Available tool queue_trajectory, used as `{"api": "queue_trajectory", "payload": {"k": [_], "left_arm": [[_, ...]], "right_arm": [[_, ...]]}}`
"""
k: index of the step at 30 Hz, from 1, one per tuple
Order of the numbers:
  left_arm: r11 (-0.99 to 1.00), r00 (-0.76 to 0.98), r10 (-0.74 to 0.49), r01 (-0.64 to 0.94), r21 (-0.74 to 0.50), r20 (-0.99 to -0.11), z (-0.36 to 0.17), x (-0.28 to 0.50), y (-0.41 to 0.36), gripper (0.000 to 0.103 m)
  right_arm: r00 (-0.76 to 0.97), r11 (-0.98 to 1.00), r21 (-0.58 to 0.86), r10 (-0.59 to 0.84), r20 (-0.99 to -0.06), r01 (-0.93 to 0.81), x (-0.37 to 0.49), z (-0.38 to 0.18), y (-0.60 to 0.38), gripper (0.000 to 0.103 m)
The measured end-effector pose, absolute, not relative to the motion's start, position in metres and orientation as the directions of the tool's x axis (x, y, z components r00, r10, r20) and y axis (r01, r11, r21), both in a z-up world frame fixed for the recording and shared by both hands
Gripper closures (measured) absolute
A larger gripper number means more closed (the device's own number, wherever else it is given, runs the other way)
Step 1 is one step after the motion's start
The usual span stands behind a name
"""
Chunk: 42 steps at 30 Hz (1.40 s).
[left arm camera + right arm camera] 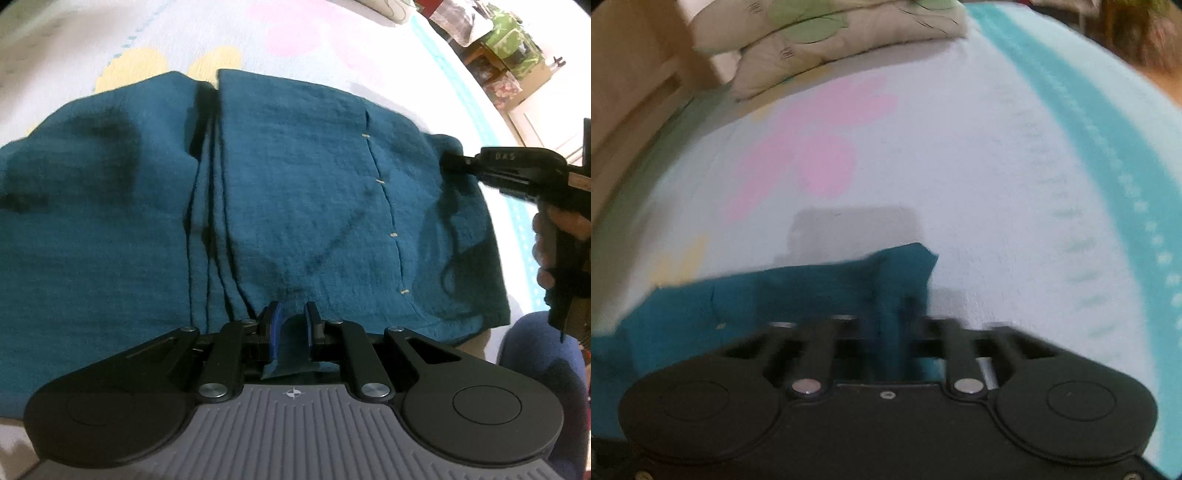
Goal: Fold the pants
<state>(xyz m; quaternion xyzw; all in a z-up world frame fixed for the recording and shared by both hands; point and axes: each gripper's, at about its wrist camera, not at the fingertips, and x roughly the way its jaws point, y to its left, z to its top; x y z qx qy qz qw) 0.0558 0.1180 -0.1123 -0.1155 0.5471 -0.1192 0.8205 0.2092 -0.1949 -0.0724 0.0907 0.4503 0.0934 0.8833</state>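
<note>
Teal pants (295,184) lie spread across a white bedsheet (332,44), with a lengthwise crease running down their middle. At the near edge, my left gripper (293,314) is shut on a pinch of the teal cloth, which bunches up between its blue pads. My right gripper (452,160) is at the far right corner of the pants, with a hand (546,236) on its handle. The right wrist view is blurred. There, my right gripper (901,314) is shut on a raised fold of the pants (798,295), at the corner over the sheet (979,166).
The sheet has pink and yellow flower prints and a teal border stripe (1089,129) along its right side. A folded quilt (827,37) lies at the bed's far end beside a wooden headboard (635,92). Boxes and clutter (509,48) stand beyond the bed. A blue-clad knee (535,362) is at lower right.
</note>
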Motion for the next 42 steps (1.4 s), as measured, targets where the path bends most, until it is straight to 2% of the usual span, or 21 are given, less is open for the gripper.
{"api": "queue_trajectory", "payload": {"k": [2, 4, 7, 10, 12, 13, 15, 17, 26, 35, 37, 38, 39, 42], "left_arm": [[0.947, 0.382, -0.319, 0.086, -0.310, -0.868, -0.110, 0.054, 0.112, 0.090], [0.940, 0.381, -0.340, 0.109, -0.324, -0.860, -0.111, 0.052, 0.108, 0.090], [0.929, 0.366, -0.368, 0.114, -0.351, -0.855, -0.114, 0.054, 0.103, 0.090], [0.933, 0.367, -0.359, 0.115, -0.340, -0.859, -0.113, 0.054, 0.104, 0.090], [0.932, 0.361, -0.361, 0.112, -0.345, -0.860, -0.110, 0.054, 0.106, 0.090], [0.931, 0.361, -0.363, 0.103, -0.350, -0.859, -0.109, 0.054, 0.107, 0.090], [0.927, 0.371, -0.370, 0.085, -0.365, -0.852, -0.104, 0.053, 0.113, 0.090], [0.928, 0.395, -0.361, 0.060, -0.368, -0.845, -0.099, 0.051, 0.117, 0.090], [0.935, 0.388, -0.328, 0.001, -0.356, -0.861, -0.101, 0.055, 0.141, 0.089], [0.922, 0.352, -0.362, -0.003, -0.388, -0.863, -0.110, 0.058, 0.143, 0.089], [0.914, 0.349, -0.376, -0.012, -0.406, -0.858, -0.111, 0.059, 0.147, 0.089], [0.913, 0.350, -0.378, -0.015, -0.409, -0.857, -0.111, 0.058, 0.148, 0.089], [0.912, 0.351, -0.379, -0.016, -0.411, -0.856, -0.111, 0.058, 0.147, 0.089], [0.911, 0.352, -0.382, -0.013, -0.413, -0.855, -0.111, 0.052, 0.145, 0.089]], "right_arm": [[0.603, 0.978, 0.181, 0.209, -0.770, -0.107, 0.202, -0.065, -0.190, 0.092], [0.614, 0.989, 0.142, 0.141, -0.776, -0.049, 0.203, -0.067, -0.204, 0.093], [0.576, 0.967, 0.246, 0.164, -0.801, 0.067, 0.207, -0.084, -0.237, 0.093], [0.595, 0.966, 0.259, 0.202, -0.778, 0.011, 0.204, -0.086, -0.235, 0.089], [0.604, 0.960, 0.281, 0.233, -0.762, -0.016, 0.203, -0.080, -0.234, 0.077], [0.602, 0.956, 0.293, 0.244, -0.761, -0.017, 0.205, -0.079, -0.236, 0.074], [0.597, 0.951, 0.308, 0.248, -0.763, -0.001, 0.205, -0.074, -0.242, 0.058], [0.584, 0.947, 0.322, 0.266, -0.767, -0.009, 0.201, -0.068, -0.247, 0.049], [0.408, 0.942, 0.331, 0.326, -0.853, -0.059, 0.156, -0.052, -0.255, 0.043], [0.274, 0.936, 0.353, 0.340, -0.900, -0.002, 0.123, -0.081, -0.246, 0.043], [0.273, 0.946, 0.324, 0.314, -0.909, -0.010, 0.124, -0.086, -0.241, 0.047], [0.285, 0.954, 0.300, 0.294, -0.912, -0.025, 0.123, -0.086, -0.237, 0.078], [0.298, 0.964, 0.262, 0.265, -0.917, -0.050, 0.122, -0.082, -0.231, 0.087], [0.356, 0.980, 0.155, 0.190, -0.915, -0.124, 0.115, -0.066, -0.218, 0.089]]}}
